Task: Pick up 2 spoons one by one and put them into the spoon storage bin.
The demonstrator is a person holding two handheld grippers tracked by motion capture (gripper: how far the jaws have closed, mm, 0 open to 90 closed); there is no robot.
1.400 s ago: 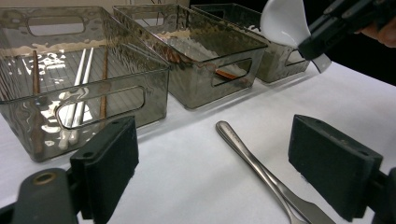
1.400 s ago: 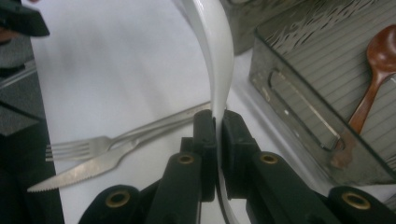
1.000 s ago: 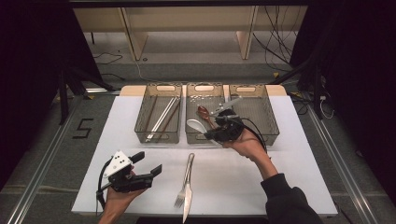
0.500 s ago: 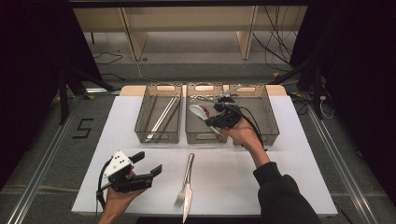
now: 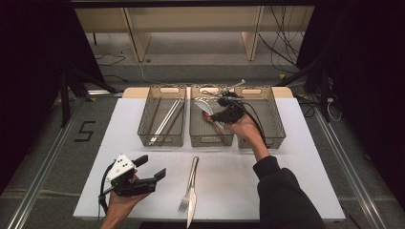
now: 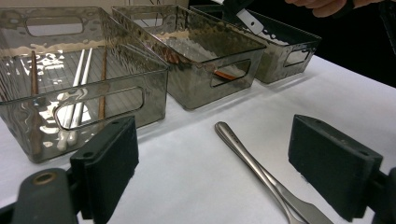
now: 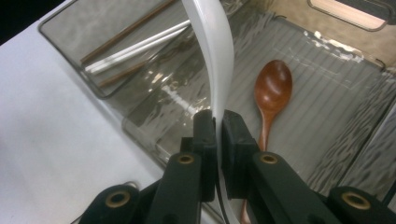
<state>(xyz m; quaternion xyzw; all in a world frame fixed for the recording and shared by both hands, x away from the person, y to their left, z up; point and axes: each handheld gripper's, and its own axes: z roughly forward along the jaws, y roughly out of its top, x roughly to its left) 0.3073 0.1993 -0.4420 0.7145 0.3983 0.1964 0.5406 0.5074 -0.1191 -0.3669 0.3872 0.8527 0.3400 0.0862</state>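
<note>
White covering lies over the worktop, with dark floor and cables around it. Three smoky clear bins stand in a row at the far side. The left bin holds chopsticks, some pale and some brown. The middle bin holds a brown wooden spoon, lying on the ribbed bottom with its bowl toward the far end. The right bin stands just beside the middle one.

The right tool hovers above the middle bin, carried by the person's right hand. Its jaws are clenched on the thin handle of a white spoon; in the right gripper view the white strip rises from between the black pads and curves up over the bin. In the high view the spoon's pale bowl shows over the far left part of the middle bin.

The left tool rests low at the near left of the worktop, held in the left hand. Its jaws stand wide apart and released, with nothing between them. Just beyond it, on the white covering in front of the bins, lie a metal fork and a knife, touching side by side, handles pointing toward the middle bin.
</note>
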